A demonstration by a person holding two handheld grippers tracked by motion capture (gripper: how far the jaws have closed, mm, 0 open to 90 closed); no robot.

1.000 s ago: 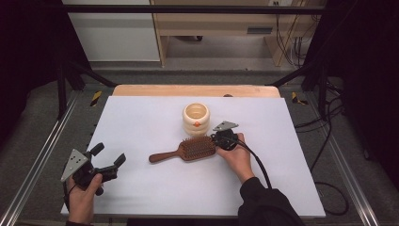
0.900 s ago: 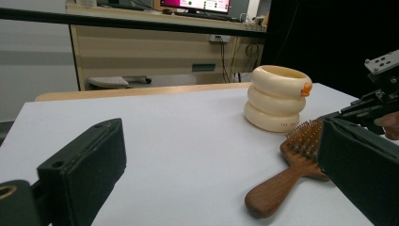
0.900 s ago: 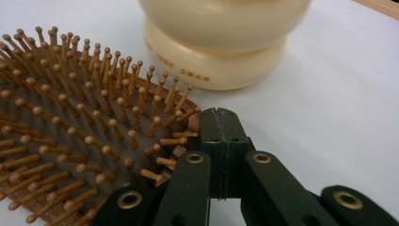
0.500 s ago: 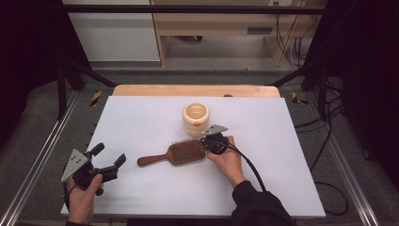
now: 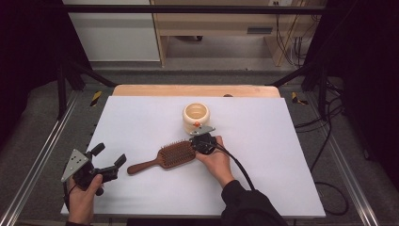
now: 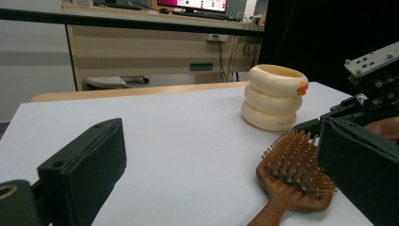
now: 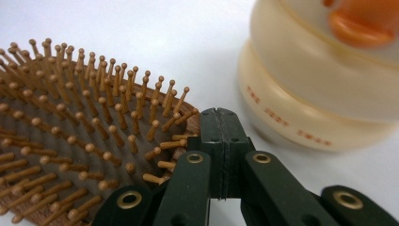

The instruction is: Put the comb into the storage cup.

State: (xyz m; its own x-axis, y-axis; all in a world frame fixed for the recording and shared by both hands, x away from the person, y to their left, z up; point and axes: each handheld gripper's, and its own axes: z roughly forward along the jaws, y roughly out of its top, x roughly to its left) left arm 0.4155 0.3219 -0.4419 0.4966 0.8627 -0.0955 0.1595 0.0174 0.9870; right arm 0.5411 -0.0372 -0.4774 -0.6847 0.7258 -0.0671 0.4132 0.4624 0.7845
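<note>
So the right gripper [image 5: 199, 142] has its jaws pressed fully together, tips right at the edge of the wooden hairbrush [image 5: 165, 157] head, which lies bristles-up mid-bench [image 5: 141, 117] with its handle pointing toward the left gripper [image 5: 108, 159]. That one's wide open, holding nothing, near the front left corner. A cream ringed pot [image 5: 195, 117] sits just behind the brush.

Hairbrush [image 5: 164, 157] flat on table [image 5: 282, 141], bristles up, handle toward left gripper [image 5: 106, 160] at near left edge, head touching right gripper [image 5: 200, 141], with ringed cup [image 5: 195, 116] just behind, toward the table's far edge.
</note>
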